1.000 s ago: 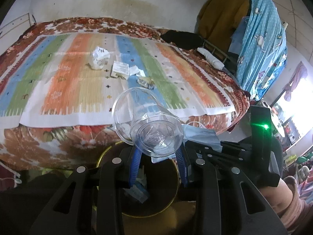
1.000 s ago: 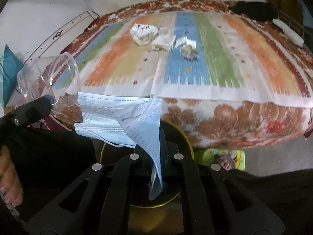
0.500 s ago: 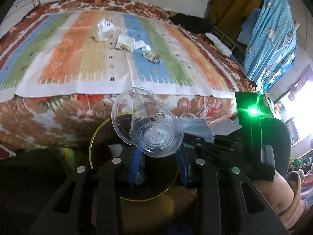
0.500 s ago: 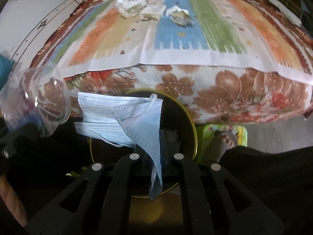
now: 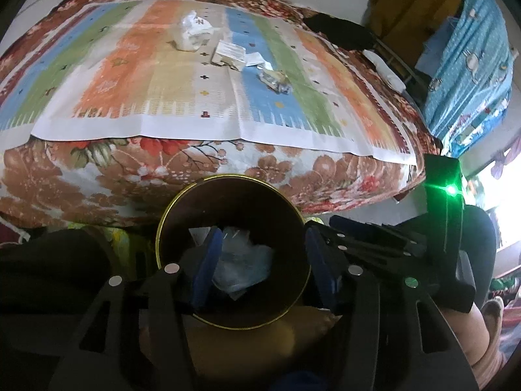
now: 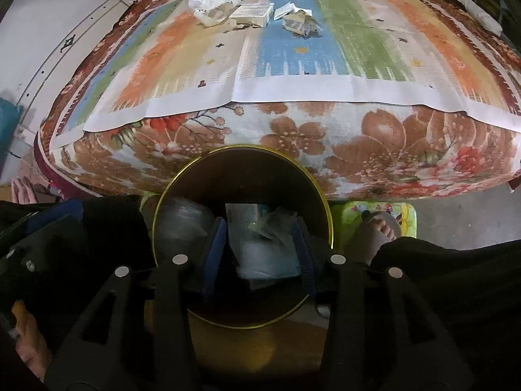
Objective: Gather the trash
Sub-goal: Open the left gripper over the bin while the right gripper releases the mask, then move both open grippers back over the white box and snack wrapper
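Note:
A dark round bin with a gold rim (image 5: 224, 176) (image 6: 242, 147) stands on the floor below the bed edge. Inside lie the clear plastic cup (image 6: 182, 221), the blue face mask (image 5: 242, 265) (image 6: 267, 257) and paper scraps. My left gripper (image 5: 260, 264) is open and empty over the bin mouth. My right gripper (image 6: 260, 254) is open and empty over the same bin. On the bed lie a crumpled white plastic bag (image 5: 192, 31) (image 6: 211, 3), a small white carton (image 5: 229, 53) (image 6: 254, 13) and a crumpled wrapper (image 5: 275, 79) (image 6: 298, 22).
The bed carries a striped mat (image 5: 195, 97) over a floral cover (image 6: 358, 143). A person's bare foot (image 6: 377, 231) rests on a green mat right of the bin. Blue patterned cloth (image 5: 469, 65) hangs at the far right.
The left gripper opened and the clear cup dropped into the bin. The right gripper opened and the face mask dropped in too. Both grippers moved lower over the bin.

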{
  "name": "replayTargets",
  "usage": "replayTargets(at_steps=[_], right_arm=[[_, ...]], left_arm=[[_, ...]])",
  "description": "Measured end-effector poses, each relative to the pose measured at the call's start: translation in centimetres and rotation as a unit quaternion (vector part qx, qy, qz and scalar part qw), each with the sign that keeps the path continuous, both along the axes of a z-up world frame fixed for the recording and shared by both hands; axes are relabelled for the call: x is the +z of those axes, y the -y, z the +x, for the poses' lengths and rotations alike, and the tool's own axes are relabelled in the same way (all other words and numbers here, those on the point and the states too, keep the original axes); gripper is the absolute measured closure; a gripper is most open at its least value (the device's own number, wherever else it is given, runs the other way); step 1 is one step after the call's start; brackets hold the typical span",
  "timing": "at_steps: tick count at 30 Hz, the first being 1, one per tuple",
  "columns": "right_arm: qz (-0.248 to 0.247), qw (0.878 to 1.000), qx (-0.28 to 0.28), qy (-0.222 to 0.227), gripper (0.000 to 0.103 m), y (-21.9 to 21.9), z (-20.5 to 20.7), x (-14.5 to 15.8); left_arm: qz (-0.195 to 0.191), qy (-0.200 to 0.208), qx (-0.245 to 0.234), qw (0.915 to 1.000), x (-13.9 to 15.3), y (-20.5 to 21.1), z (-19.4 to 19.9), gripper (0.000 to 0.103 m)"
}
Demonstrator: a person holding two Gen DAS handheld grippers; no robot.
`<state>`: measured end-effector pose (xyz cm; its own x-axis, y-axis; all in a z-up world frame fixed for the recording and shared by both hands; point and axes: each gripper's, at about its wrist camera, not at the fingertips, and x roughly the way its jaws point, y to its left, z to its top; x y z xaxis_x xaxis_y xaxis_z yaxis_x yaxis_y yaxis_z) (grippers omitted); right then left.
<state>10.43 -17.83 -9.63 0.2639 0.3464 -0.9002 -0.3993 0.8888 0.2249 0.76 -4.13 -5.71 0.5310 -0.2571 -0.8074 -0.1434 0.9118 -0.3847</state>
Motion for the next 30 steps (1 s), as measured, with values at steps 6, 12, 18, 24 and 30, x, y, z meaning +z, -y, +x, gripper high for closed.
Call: replayTargets(at_steps=[6,12,18,24,30], right_arm=[[0.010,1.000,0.002,0.002,0.058,0.1,-0.2,0.3],[0.029,0.999,-0.003,0.012,0.057,0.5,0.0,1.1],[0.041,0.999,-0.001,0.021,0.052,0.5,0.2,1.8],[0.052,0.998,-0.004,0.031,0.049,0.7,0.5,2.5],[0.048,0.998,0.001,0.046,0.047,0.5,0.4,3.1]], left_arm=[[-0.001,0.002,0.006,1.0000,0.0,-0.3,0.0,0.049],[0.000,0.004,0.017,0.9998,0.2,-0.8,0.0,0.047],[0.014,0.006,0.025,0.9996,0.7,-1.2,0.3,0.043],[0.026,0.010,0.031,0.9991,1.0,-1.5,0.5,0.040],[0.025,0.011,0.030,0.9992,1.2,-1.7,0.6,0.035]])
